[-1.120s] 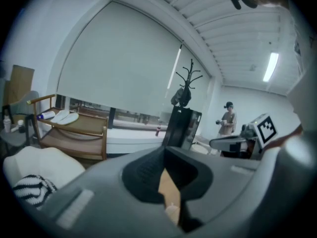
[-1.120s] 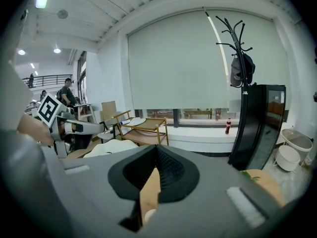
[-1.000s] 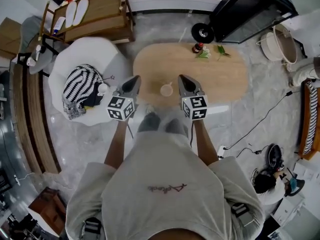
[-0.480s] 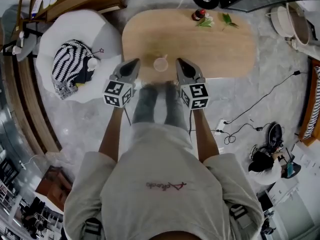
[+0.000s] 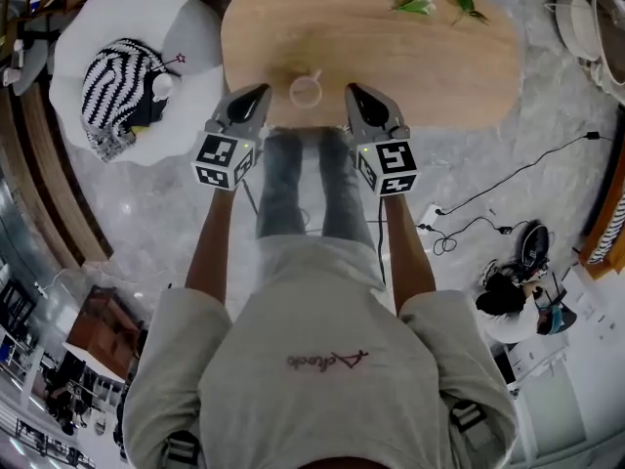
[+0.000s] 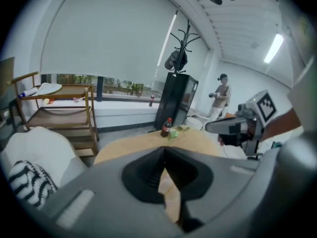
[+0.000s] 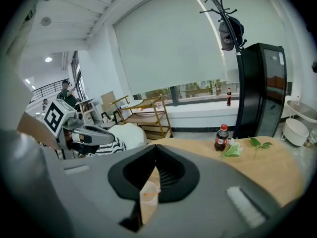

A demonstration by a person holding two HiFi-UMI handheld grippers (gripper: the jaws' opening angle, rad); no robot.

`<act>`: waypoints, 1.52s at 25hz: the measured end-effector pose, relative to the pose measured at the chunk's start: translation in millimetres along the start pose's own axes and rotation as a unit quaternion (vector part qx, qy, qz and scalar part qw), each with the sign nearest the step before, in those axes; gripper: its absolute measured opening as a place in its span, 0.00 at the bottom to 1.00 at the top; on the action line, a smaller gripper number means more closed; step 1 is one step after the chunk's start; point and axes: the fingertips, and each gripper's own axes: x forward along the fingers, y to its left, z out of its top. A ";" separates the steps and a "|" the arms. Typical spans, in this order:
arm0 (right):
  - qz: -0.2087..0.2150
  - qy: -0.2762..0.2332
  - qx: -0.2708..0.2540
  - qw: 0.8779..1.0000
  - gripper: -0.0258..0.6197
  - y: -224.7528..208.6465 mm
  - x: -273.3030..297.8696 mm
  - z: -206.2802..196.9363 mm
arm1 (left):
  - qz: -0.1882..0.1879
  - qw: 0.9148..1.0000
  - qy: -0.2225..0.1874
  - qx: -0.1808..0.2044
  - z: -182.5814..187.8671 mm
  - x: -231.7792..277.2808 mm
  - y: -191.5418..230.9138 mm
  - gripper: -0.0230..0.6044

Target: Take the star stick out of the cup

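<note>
Closer than a second ago, the worktop [image 5: 439,57] now has its near edge under my left gripper [image 5: 260,93] and right gripper [image 5: 353,91]. Both are pinched together and empty. On the white seat [image 5: 117,8], beside the striped cushion [image 5: 112,86], the star stick [image 5: 180,59] pokes up, well off to my left gripper's left. The cup [image 5: 306,91] stands between the grippers. The bottle [image 7: 221,137] has a red label too small to read.

counter [image 5: 439,57]: pale tan wood grain | cup [image 5: 305,91]: whitish, translucent | cushion [image 5: 112,86]: black-and-white stripes | bottle [image 7: 221,137]: dark, red cap | leaves [image 5: 467,3]: green | floor [image 5: 146,203]: grey marbled
</note>
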 end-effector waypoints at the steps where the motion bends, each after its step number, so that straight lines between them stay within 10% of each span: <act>1: 0.001 0.003 0.001 1.000 0.05 -1.9 2.0 -6.2 | -0.002 1.000 0.004 0.003 -6.3 5.5 -0.4 0.04; 20: -0.009 0.035 0.029 0.999 0.05 -22.0 11.4 -109.9 | -0.097 0.984 0.063 0.135 -91.1 94.4 -31.4 0.04; 38: -0.020 0.048 0.032 0.998 0.05 -56.0 5.2 -129.1 | -0.198 0.937 0.139 0.253 -136.3 150.2 -74.2 0.12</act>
